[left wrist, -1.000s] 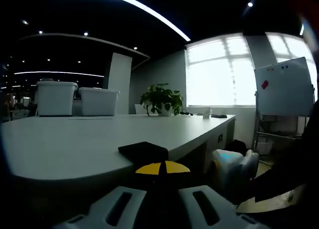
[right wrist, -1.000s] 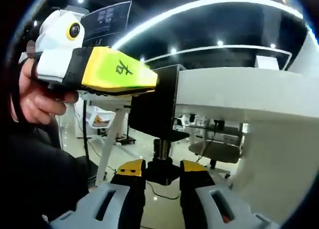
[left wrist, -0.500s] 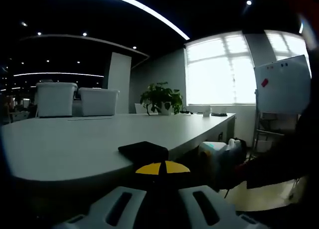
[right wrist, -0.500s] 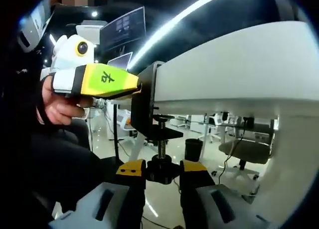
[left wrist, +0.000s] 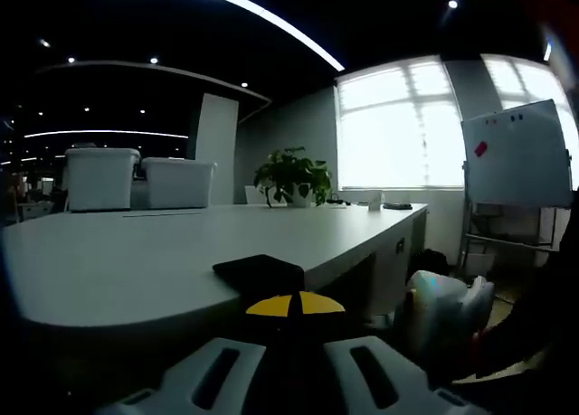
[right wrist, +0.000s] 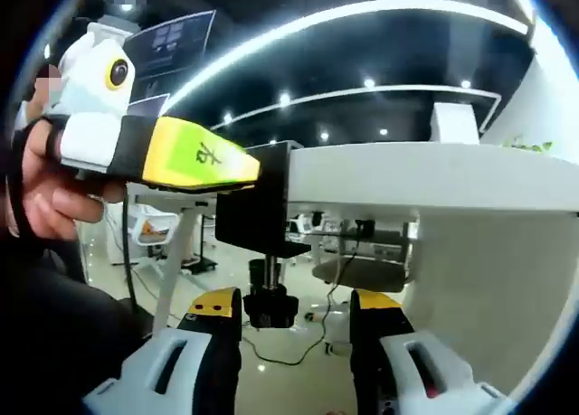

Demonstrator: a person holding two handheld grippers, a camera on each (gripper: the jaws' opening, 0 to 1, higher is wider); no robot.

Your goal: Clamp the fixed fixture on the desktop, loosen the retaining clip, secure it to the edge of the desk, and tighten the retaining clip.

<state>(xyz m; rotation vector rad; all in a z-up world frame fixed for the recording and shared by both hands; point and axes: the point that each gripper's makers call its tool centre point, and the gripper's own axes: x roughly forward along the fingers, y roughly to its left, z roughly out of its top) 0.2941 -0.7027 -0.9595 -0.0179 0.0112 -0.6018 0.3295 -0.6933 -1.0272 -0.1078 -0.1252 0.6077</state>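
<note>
A black clamp fixture sits over the edge of the white desk, and its screw knob hangs below the desktop. My left gripper, yellow and white and held by a hand, is shut on the fixture's upper part. In the left gripper view its yellow tips press on the fixture's black top plate, which lies on the desk. My right gripper stands open, its jaws either side of the knob and apart from it. Its white body shows beyond the desk's corner.
Two white storage boxes and a potted plant stand at the desk's far side. A whiteboard stands by the bright window. Under the desk are cables and office chairs. A white desk side panel rises at right.
My right gripper's jaws have spread away from the screw knob they were shut on. The right gripper view has tilted. The left gripper stays on the fixture.
</note>
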